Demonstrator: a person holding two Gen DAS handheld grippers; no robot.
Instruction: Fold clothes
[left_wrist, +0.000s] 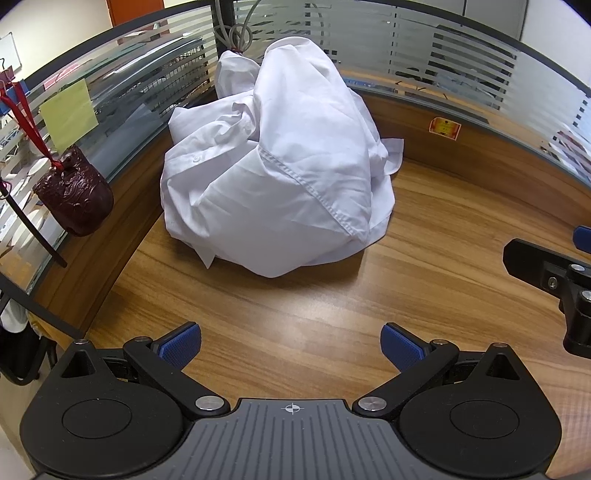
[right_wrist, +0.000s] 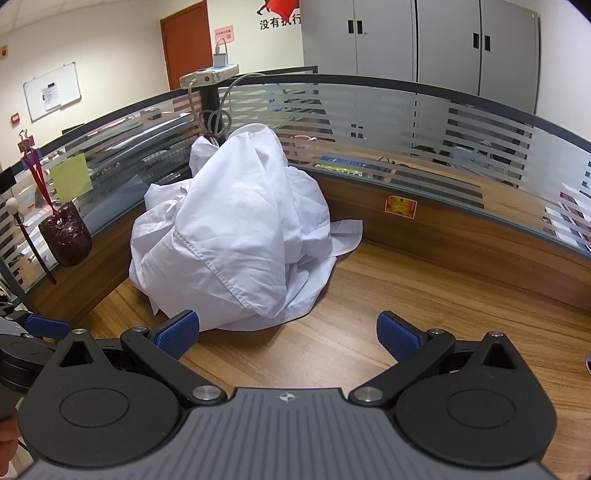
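A white shirt (left_wrist: 280, 173) lies crumpled in a tall heap in the far corner of the wooden desk (left_wrist: 424, 236); the right wrist view shows the same shirt (right_wrist: 236, 236) with a stitched seam across its front. My left gripper (left_wrist: 291, 349) is open, a short way in front of the heap, nothing between its blue pads. My right gripper (right_wrist: 288, 338) is open too, its left pad close to the shirt's near edge without touching it. The right gripper's black body (left_wrist: 554, 280) shows at the right edge of the left wrist view.
Striped glass partitions (left_wrist: 443, 55) enclose the desk at the back and left. A dark red carved pot (left_wrist: 74, 195) hangs from a red ribbon on the left partition, next to a yellow note (left_wrist: 68, 110). Grey cables (right_wrist: 218, 118) drop behind the shirt from a power strip (right_wrist: 208, 75).
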